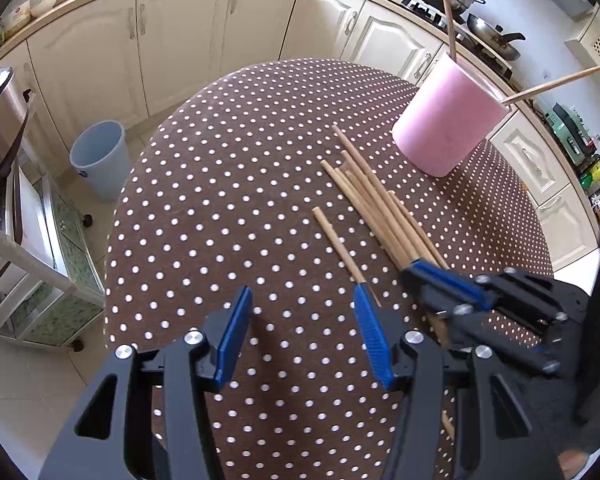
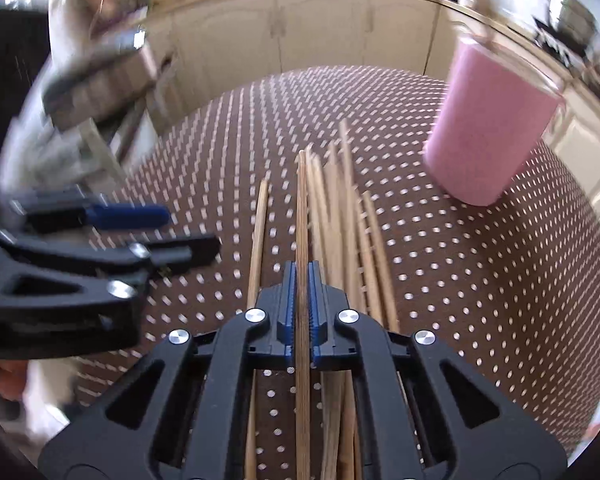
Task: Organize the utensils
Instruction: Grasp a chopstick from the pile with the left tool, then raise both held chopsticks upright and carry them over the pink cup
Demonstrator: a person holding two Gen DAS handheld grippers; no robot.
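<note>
Several wooden chopsticks (image 1: 374,204) lie in a loose bunch on the brown polka-dot tablecloth (image 1: 228,184). One single chopstick (image 1: 338,244) lies apart, to their left. A pink cup (image 1: 450,116) stands behind them with two chopsticks in it. My left gripper (image 1: 304,312) hovers open over the cloth, with the single chopstick's near end by its right finger. My right gripper (image 2: 303,280) is shut on one chopstick (image 2: 302,208) of the bunch (image 2: 340,216). In the right wrist view the pink cup (image 2: 492,128) is at the upper right, and the left gripper (image 2: 148,236) is at the left.
Cream kitchen cabinets (image 1: 188,36) run behind the round table. A blue waste bin (image 1: 100,156) stands on the floor to the left, beside a metal trolley (image 1: 24,208). Pots and a pan sit on the stove (image 1: 460,4) at the back right.
</note>
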